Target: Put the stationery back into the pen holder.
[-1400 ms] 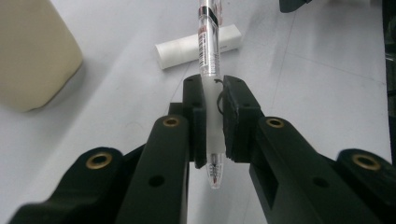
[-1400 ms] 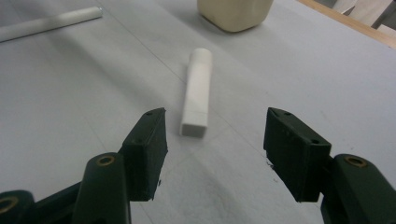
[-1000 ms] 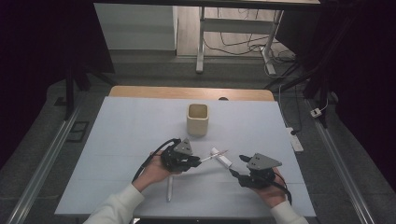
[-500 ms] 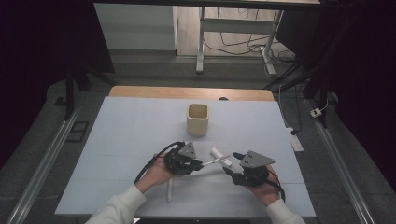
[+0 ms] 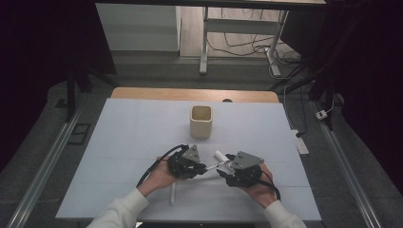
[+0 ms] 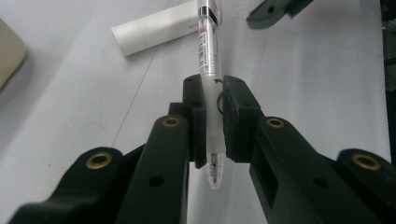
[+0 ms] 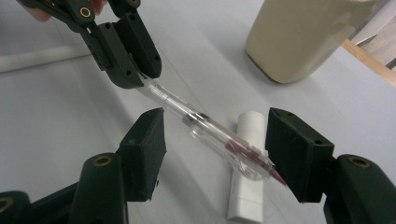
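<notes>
1. Centrally, a clear pen (image 6: 208, 51) is clamped between the pads of the left hand-held gripper (image 6: 214, 122), its jaws closed tight on the frosted grip section just above the writing tip.
2. From the cream cup (image 5: 201, 121), taken as the landmark, the pen is on the person's side, well apart from the cup and raised off the tabletop (image 5: 128, 137).
3. The pen's far end reaches between the jaws of the right hand-held gripper (image 7: 215, 144), which stand open around it; they have just been closing a little, with the pen between them. Its end looks to lie against the right-hand pad; the left-hand pad (image 7: 147, 140) is clear of it.
4. A white tube (image 7: 247, 168) lies flat on the tabletop under the pen, between the cup and the two hand-held grippers.
5. A second white stick (image 5: 172, 192) lies farther from the cup, beside the left hand (image 5: 159, 175).
6. In the high view both hands sit close together, the right hand (image 5: 259, 187) just beside the left, on the person's side of the cup.
</notes>
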Demonstrator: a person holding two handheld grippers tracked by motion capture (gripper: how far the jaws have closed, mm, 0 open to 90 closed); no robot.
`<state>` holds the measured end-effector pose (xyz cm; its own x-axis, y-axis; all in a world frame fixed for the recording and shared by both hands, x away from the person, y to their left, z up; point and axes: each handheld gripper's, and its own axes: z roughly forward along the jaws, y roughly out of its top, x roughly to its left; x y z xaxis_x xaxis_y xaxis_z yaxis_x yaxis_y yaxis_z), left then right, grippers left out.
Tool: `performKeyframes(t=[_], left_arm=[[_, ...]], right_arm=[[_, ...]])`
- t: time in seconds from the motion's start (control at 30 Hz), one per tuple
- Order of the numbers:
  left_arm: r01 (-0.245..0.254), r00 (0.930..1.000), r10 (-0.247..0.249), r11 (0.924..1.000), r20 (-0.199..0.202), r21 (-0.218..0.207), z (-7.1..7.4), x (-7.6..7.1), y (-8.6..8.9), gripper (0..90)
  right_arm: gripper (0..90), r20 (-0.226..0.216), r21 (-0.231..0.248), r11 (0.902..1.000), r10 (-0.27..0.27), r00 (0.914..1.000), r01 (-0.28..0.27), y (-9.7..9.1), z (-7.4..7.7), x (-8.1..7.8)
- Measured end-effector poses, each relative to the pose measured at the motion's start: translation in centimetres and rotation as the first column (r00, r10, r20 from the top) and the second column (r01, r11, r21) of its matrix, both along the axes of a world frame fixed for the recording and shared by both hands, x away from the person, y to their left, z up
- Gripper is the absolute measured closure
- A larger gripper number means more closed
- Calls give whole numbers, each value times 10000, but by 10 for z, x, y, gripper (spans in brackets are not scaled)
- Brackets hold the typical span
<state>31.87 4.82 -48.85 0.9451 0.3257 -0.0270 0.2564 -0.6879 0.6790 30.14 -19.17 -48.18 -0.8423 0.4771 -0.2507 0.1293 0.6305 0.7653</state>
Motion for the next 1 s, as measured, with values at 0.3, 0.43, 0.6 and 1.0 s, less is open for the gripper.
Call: performKeyframes(t=[0.3,0.43,0.6,1.0], left_arm=[[43,9999,-44,10000,-131,-56,0,0,0,793],[159,9997,-158,9999,-161,2,0,0,0,794],[229,9987,-237,9996,-449,-162,-1,2,0,793],[283,9972,-304,9991,-687,-317,-1,2,3,792]], right_arm=[[428,317,-964,9947,400,9987,-368,14,-2,-1],[452,495,-1447,9888,438,9978,-362,17,-5,-2],[544,810,-2442,9692,542,9952,-329,21,-9,-4],[629,1018,-3264,9442,820,9914,-446,25,-15,-6]])
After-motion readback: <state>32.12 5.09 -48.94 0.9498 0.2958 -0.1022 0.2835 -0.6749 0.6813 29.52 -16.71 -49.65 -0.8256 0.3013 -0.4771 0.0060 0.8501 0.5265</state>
